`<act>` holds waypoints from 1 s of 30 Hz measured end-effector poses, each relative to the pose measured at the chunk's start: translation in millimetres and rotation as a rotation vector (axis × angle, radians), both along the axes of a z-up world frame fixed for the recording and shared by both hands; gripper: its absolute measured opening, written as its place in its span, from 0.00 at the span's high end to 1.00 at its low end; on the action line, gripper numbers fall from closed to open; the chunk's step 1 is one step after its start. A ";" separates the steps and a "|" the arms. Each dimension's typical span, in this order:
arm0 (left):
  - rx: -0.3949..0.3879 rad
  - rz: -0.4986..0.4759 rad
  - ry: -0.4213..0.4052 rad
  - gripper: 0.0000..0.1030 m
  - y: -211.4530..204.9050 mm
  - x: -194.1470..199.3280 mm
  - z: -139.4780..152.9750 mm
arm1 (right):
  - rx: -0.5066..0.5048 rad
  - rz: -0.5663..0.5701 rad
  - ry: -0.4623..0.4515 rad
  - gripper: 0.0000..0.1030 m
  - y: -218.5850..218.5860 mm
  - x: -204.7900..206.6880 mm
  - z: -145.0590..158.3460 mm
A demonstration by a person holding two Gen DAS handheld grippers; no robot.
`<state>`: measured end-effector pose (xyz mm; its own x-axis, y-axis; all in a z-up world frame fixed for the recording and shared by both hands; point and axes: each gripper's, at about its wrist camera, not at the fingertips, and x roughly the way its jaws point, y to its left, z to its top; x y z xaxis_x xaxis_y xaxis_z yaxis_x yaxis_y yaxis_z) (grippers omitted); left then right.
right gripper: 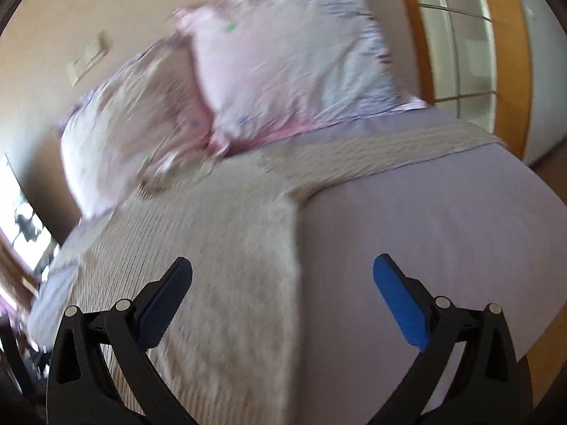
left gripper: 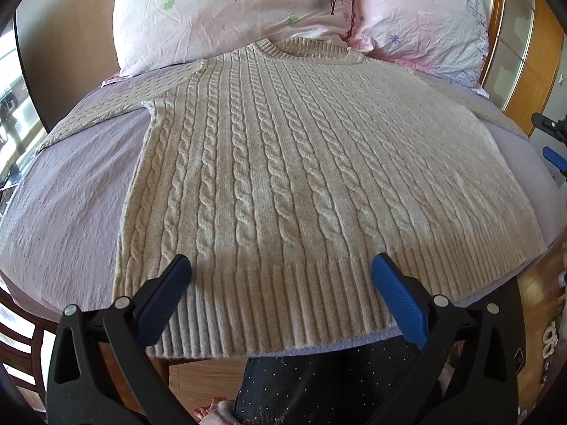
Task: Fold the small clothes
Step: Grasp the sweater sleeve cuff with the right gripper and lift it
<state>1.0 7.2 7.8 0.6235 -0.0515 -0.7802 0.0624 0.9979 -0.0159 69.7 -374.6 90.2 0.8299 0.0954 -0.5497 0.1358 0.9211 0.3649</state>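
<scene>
A beige cable-knit sweater (left gripper: 283, 163) lies flat and face up on a lilac bed sheet (left gripper: 71, 194), collar towards the pillows, both sleeves spread out. My left gripper (left gripper: 281, 269) is open and empty, hovering over the ribbed hem at the near edge of the bed. My right gripper (right gripper: 283, 269) is open and empty above the sweater's right side edge (right gripper: 226, 248); this view is blurred. The right gripper also shows at the right rim of the left wrist view (left gripper: 553, 141).
Two pink flowered pillows (left gripper: 230, 7) (left gripper: 425, 17) lean at the head of the bed, touching the collar. A wooden-framed wardrobe (right gripper: 460, 53) stands to the right. The person's dark dotted trousers (left gripper: 336, 382) are at the bed's near edge.
</scene>
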 end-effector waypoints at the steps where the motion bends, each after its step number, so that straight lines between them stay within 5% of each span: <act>1: -0.033 0.002 -0.035 0.02 5.6 1.5 5.0 | 0.040 -0.048 -0.003 0.02 -28.0 10.6 3.5; 2: -0.058 0.006 -0.063 0.02 10.2 3.5 8.8 | 0.082 -0.107 -0.003 0.05 -62.2 25.2 5.7; 4: -0.133 0.026 -0.137 0.02 24.0 6.9 17.2 | 0.144 -0.200 0.009 0.30 -113.1 47.1 1.9; 9: -0.405 0.097 -0.258 0.02 72.4 22.6 23.5 | 0.390 -0.432 0.088 0.53 -226.3 92.1 -37.7; 14: -0.361 0.200 -0.261 0.02 95.6 42.5 25.2 | 0.482 -0.555 0.127 0.58 -272.0 117.6 -71.3; 18: -0.340 0.226 -0.254 0.02 106.6 50.9 23.1 | 0.468 -0.598 0.112 0.62 -280.7 131.7 -77.0; 21: -0.340 0.230 -0.247 0.02 115.0 55.2 18.9 | 0.421 -0.611 0.118 0.91 -284.6 141.7 -81.6; 23: -0.365 0.226 -0.244 0.02 124.0 58.1 17.1 | 0.397 -0.611 0.116 0.91 -281.8 143.0 -81.8; 26: -0.411 0.231 -0.252 0.02 144.5 59.7 17.5 | 0.278 -0.543 0.007 0.92 -253.5 137.3 -48.4; 30: -0.436 0.302 -0.243 0.02 182.1 64.5 26.8 | 0.129 -0.291 -0.196 0.92 -160.2 140.3 29.1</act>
